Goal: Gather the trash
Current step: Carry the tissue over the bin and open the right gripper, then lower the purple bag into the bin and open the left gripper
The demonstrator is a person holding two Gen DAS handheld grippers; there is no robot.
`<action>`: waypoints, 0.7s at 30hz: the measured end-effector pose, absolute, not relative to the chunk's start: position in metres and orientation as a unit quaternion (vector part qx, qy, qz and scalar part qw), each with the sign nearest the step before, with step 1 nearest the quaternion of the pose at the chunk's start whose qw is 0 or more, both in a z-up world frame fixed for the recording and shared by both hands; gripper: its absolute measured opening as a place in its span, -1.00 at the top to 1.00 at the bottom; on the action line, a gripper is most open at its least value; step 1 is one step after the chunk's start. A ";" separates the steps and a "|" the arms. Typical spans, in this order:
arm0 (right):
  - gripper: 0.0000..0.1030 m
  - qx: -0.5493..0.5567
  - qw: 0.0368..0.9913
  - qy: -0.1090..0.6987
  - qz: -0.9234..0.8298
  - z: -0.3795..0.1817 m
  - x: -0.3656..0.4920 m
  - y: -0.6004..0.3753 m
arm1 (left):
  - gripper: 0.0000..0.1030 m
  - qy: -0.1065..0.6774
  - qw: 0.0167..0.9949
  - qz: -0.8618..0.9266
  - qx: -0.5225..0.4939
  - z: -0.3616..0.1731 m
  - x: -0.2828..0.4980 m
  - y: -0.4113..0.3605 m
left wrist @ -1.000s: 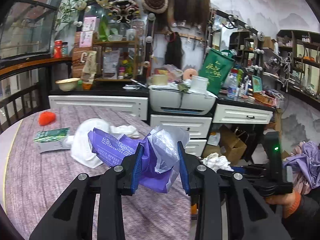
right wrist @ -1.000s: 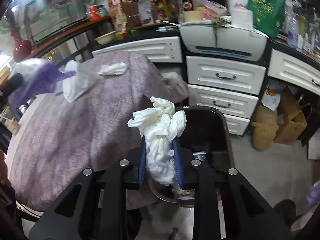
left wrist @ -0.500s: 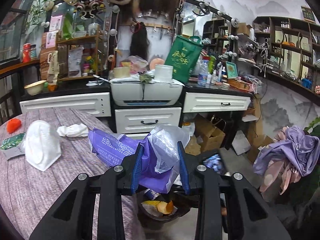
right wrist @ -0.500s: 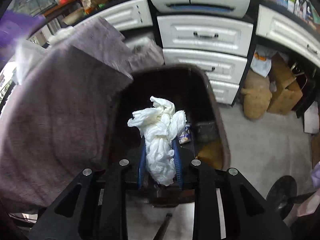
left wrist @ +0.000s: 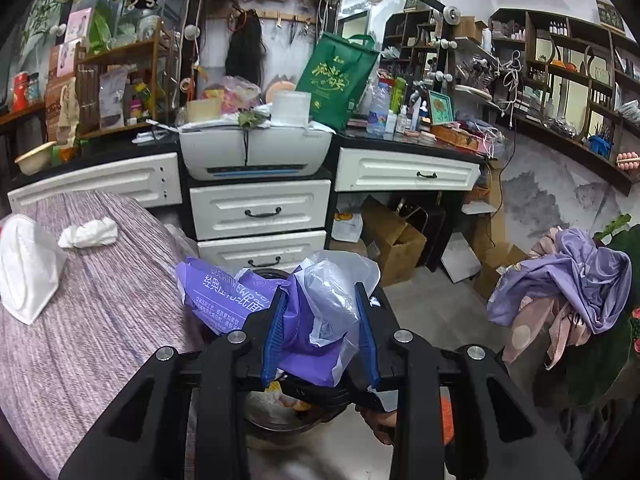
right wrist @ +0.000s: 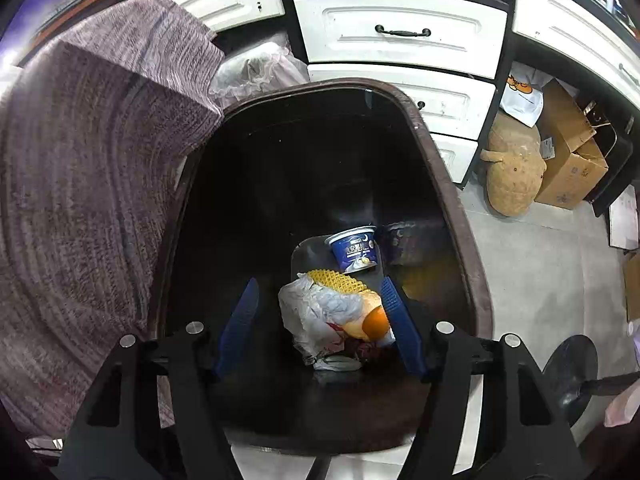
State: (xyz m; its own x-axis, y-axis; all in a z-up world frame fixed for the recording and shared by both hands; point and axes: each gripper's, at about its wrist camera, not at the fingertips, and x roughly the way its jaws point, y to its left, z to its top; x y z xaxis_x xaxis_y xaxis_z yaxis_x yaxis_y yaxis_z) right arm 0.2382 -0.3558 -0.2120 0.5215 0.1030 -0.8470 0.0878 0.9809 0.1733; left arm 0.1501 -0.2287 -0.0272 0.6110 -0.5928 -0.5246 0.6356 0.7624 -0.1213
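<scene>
My left gripper (left wrist: 320, 324) is shut on a purple plastic wrapper (left wrist: 228, 292) with clear film, held beside the table edge above the dark trash bin (left wrist: 276, 416). My right gripper (right wrist: 320, 320) is open and empty over the bin (right wrist: 456, 208). Inside the bin lie a blue yogurt cup (right wrist: 354, 250), a yellow foam net (right wrist: 340, 280), an orange (right wrist: 376, 320) and a crumpled white wad (right wrist: 320, 312). On the purple table (left wrist: 100, 320) lie a white mask-like paper (left wrist: 24, 272) and a crumpled tissue (left wrist: 90, 232).
White drawers (left wrist: 260, 212) and a printer (left wrist: 256, 148) stand behind the bin. Cardboard boxes (left wrist: 394, 240) and a brown sack (right wrist: 512, 168) sit on the floor to the right. A purple cloth heap (left wrist: 568, 280) is at far right.
My right gripper opened and the white tissue wad it held dropped into the bin. My left gripper swung right off the table, with the wrapper, to over the bin.
</scene>
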 end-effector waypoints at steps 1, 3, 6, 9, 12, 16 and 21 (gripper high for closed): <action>-0.28 0.096 0.869 0.485 0.001 -0.209 0.235 -0.358 | 0.37 0.281 0.894 -0.346 0.039 -0.029 0.151 -0.232; -0.32 0.097 0.874 0.477 -0.004 -0.201 0.227 -0.366 | 0.37 0.286 0.890 -0.352 0.043 -0.034 0.152 -0.240; -0.33 0.094 0.877 0.471 -0.027 -0.193 0.214 -0.379 | 0.37 0.292 0.884 -0.364 0.041 -0.040 0.158 -0.250; -0.33 0.100 0.876 0.469 -0.051 -0.190 0.198 -0.396 | 0.37 0.304 0.877 -0.370 0.039 -0.050 0.166 -0.263; -0.33 0.113 0.878 0.461 -0.066 -0.187 0.184 -0.415 | 0.37 0.317 0.871 -0.372 0.043 -0.058 0.173 -0.276; -0.33 0.134 0.870 0.464 -0.096 -0.192 0.166 -0.440 | 0.37 0.327 0.869 -0.367 0.053 -0.072 0.179 -0.288; -0.33 0.151 0.863 0.469 -0.110 -0.200 0.148 -0.457 | 0.37 0.355 0.864 -0.351 0.069 -0.097 0.192 -0.300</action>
State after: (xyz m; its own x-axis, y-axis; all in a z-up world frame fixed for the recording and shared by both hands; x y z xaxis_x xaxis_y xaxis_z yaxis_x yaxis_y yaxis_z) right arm 0.1482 -0.4572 -0.1997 0.5368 -0.0474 -0.8423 0.3313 0.9301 0.1588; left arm 0.1921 -0.2996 -0.0968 0.5016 -0.5573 -0.6617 0.6557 0.7438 -0.1294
